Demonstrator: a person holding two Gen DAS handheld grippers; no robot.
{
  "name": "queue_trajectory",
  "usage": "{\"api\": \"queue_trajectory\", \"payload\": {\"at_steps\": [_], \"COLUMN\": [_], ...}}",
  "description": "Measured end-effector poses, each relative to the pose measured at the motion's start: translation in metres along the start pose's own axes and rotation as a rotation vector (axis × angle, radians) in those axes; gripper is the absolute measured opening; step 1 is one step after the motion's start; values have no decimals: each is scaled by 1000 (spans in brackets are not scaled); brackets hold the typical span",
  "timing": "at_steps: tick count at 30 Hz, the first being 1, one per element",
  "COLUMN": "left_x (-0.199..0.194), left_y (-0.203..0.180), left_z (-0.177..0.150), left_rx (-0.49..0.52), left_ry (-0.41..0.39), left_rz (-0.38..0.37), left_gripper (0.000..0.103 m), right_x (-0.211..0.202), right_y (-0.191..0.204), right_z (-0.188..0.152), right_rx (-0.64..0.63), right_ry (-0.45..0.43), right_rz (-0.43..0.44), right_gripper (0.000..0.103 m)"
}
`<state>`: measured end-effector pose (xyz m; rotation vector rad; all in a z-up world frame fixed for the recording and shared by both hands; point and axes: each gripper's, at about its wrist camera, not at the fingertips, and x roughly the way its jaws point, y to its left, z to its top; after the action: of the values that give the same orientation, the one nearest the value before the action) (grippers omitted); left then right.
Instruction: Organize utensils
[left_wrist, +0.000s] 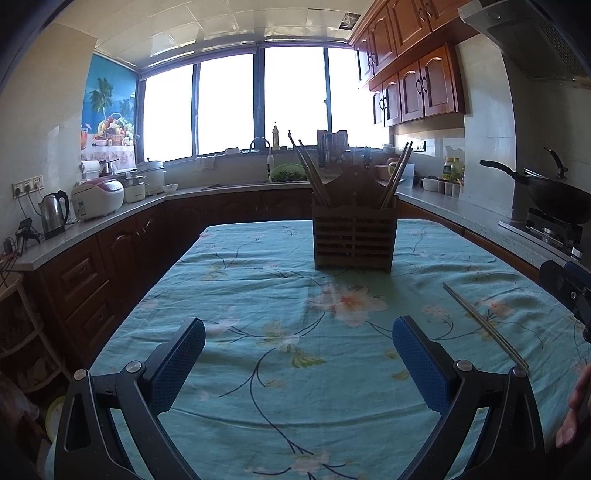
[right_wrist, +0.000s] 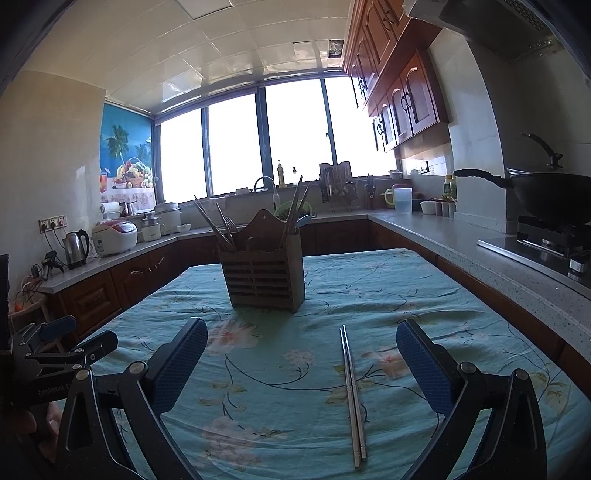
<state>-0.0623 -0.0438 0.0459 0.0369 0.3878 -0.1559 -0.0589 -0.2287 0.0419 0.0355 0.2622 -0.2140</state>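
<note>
Left gripper (left_wrist: 298, 345): blue-padded fingers spread wide at the bottom of the left wrist frame, nothing between them, only floral cloth below. Right gripper (right_wrist: 302, 349): likewise wide apart, empty, hovering over the cloth.

Pair of metal chopsticks (right_wrist: 352, 397): lies flat on the tablecloth (right_wrist: 424, 288), the two sticks side by side and touching along their length. In the right wrist view the pair runs from frame centre down to the lower centre, between the right gripper's fingers but closer to the right finger (right_wrist: 424, 367); no contact with either pad. In the left wrist view the same pair sits at right of frame, angled toward the lower right, outside the left gripper's span.

Wooden utensil holder (left_wrist: 354, 236): slatted front, upright on the tabletop, centre of frame and beyond both grippers. Chopsticks (left_wrist: 310, 173) lean out of its left side, and more out of its right. A fork shows among them in the right wrist view.

Beyond: counter with kettle (left_wrist: 55, 212) and rice cooker (left_wrist: 96, 197) at left; wok (left_wrist: 554, 192) on stove at right; bright window behind.
</note>
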Motion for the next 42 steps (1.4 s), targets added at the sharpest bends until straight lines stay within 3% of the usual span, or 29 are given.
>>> {"api": "queue_trajectory", "payload": {"at_steps": [22,42], "left_x": [-3,7], "left_y": [6,11], "left_z": [9,16], "left_rx": [-12,-32], "left_ry": [-32,-6], "left_rz": [20,16], "left_gripper": [102,102], "right_x": [1,8], "right_y": [7,5], "right_z": [12,16], "right_rx": [-12,-7], "right_ry": [-29,-15], "right_rz": [36,45], "right_gripper": [103,103]}}
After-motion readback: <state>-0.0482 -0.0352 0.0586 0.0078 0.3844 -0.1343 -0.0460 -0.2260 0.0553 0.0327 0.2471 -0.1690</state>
